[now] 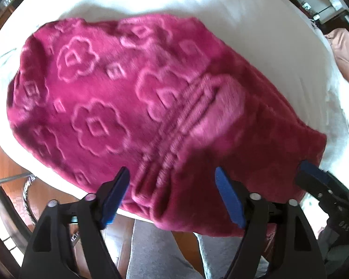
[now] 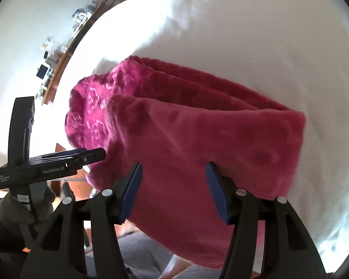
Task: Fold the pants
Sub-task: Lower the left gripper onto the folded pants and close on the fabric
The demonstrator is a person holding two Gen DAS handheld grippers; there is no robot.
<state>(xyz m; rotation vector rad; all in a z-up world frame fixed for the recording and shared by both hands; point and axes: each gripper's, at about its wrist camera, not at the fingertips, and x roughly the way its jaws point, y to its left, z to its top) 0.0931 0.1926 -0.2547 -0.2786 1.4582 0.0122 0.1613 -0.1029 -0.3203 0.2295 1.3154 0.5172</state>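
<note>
Magenta fleece pants (image 1: 118, 97), embossed with a flower pattern, lie in a thick folded bundle on a bed (image 1: 256, 34) covered in white bedding, the near edge of the bundle hanging slightly over the side toward the person. The right wrist view shows several layers stacked one on another, with a smooth panel lying on top of the patterned one. The ribbed waistband (image 1: 186, 121) runs across the top of the stack.

The left hand-held gripper (image 1: 172, 195) hovers over the near edge with its jaws standing wide and nothing between the blue pads. The right hand-held gripper (image 2: 174, 186) is likewise parted, more narrowly, with fabric showing beyond the gap but neither pad visibly pressing on it. Both views are blurred by motion.

Judging from the compact shape, the main folds appear done; what seems left is, at most, a final smoothing or squaring of the overhanging edge.
</note>
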